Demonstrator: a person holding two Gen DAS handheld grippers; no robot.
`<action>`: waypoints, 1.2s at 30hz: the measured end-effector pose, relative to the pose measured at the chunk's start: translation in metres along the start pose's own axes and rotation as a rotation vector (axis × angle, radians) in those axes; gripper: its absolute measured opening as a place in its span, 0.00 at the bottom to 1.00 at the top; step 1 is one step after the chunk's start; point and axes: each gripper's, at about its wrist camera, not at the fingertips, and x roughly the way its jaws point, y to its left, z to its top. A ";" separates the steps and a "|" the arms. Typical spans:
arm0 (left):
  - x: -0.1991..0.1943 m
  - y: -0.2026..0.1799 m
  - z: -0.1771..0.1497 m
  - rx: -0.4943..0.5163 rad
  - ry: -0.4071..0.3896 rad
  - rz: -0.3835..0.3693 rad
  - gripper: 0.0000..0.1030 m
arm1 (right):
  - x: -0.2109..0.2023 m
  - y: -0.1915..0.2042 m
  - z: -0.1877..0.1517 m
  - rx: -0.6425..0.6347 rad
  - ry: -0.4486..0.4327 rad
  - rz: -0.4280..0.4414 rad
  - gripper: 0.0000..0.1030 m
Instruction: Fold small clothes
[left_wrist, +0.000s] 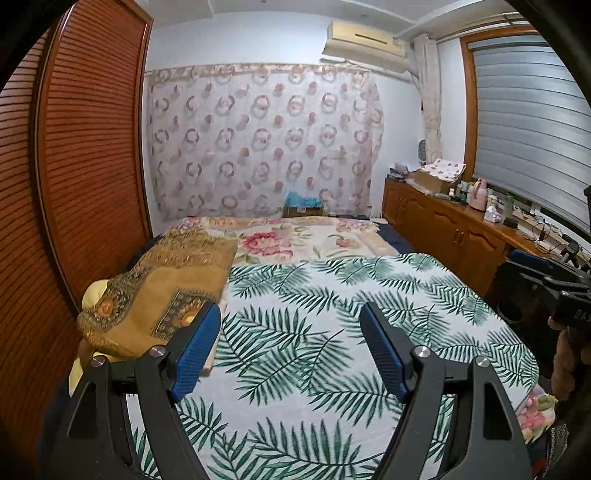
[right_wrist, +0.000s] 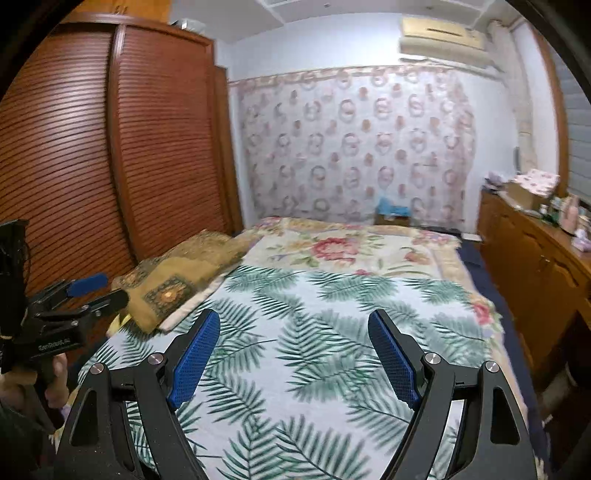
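Observation:
A white cloth with green palm leaves (left_wrist: 332, 332) lies spread flat on the bed; it also shows in the right wrist view (right_wrist: 332, 332). My left gripper (left_wrist: 290, 317) is open and empty above the cloth's near left part. It also shows at the left edge of the right wrist view (right_wrist: 99, 288), open, by the pillow. My right gripper (right_wrist: 293, 325) is open and empty above the cloth's near middle. Its body shows at the right edge of the left wrist view (left_wrist: 554, 291). No small garment is plainly visible.
A brown patterned pillow (left_wrist: 162, 284) lies at the bed's left side. A floral blanket (left_wrist: 306, 236) covers the far bed. A wooden louvred wardrobe (left_wrist: 74, 166) stands left. A wooden cabinet (left_wrist: 443, 225) with clutter runs along the right under a window.

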 end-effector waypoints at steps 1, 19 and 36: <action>-0.002 -0.003 0.001 0.003 -0.001 0.000 0.76 | -0.006 0.000 0.001 0.006 -0.007 -0.013 0.82; -0.015 -0.021 0.011 0.002 -0.015 -0.005 0.76 | -0.030 0.004 -0.012 0.037 -0.045 -0.113 0.82; -0.013 -0.020 0.012 -0.011 -0.007 0.000 0.76 | -0.037 -0.001 -0.010 0.032 -0.043 -0.114 0.82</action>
